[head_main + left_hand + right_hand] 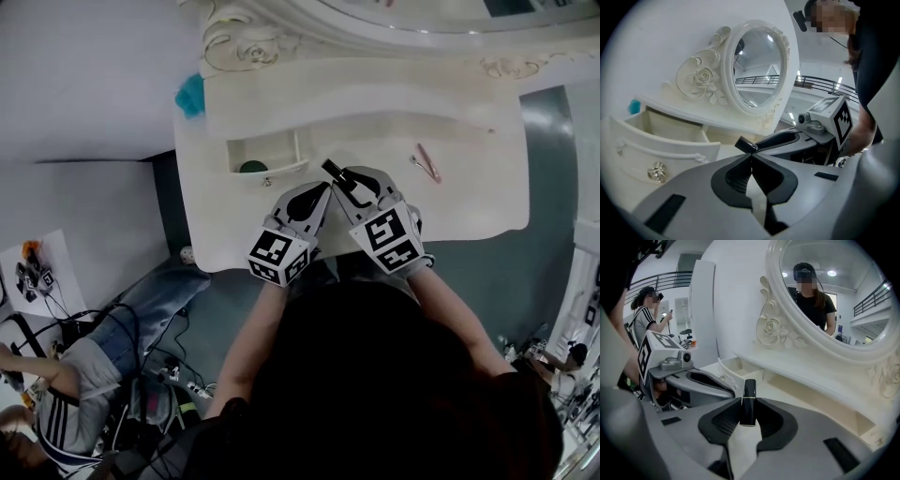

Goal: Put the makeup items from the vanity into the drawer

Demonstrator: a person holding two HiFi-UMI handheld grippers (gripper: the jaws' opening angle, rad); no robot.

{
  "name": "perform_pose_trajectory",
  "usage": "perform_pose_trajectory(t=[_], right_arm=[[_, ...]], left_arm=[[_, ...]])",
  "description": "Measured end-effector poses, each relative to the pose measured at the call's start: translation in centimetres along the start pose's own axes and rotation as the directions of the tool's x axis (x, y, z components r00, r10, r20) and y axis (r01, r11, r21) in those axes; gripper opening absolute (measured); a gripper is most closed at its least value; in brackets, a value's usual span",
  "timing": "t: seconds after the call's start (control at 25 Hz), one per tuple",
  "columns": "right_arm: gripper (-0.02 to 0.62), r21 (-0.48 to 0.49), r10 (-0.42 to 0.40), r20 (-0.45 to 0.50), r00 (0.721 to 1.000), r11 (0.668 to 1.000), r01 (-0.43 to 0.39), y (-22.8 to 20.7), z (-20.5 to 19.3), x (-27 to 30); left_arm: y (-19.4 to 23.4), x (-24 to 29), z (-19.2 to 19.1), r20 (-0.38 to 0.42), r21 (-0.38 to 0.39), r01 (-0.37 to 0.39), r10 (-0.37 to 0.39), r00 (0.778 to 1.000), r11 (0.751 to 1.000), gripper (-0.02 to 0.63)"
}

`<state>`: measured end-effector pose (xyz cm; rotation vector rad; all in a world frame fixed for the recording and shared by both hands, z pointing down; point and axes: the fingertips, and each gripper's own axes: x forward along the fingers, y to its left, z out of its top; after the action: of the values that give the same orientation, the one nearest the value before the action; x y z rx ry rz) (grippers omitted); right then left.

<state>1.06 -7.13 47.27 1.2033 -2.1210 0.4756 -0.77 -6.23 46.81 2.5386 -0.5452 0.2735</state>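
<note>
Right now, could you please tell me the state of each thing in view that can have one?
Drawer: open.
Left tongs: shut, empty.
Right tongs: shut on the black lipstick.
Pink tool: lying on the vanity top, outside the drawer.
Green item: inside the drawer.

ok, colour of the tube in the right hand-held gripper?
Black lipstick tube, thin gold band; clearest in right gripper view.

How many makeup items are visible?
3: black lipstick in the right gripper's jaws, pink tool on the vanity top, green item in the drawer. The teal thing at left is unclear; drawer may hide more.
</note>
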Motion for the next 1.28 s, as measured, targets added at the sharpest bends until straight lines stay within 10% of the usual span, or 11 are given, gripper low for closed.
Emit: perform_pose_trajectory(t=[1.28], right_arm=[[0.11,-0.137,0.2,-0.048,0.979,0.969,-0.205,5.8,8.0,7.2]], left_arm=[[7.1,-10.4,1.2,0.158,-0.099,-0.262,0.275,0.948,0.96,0.011]])
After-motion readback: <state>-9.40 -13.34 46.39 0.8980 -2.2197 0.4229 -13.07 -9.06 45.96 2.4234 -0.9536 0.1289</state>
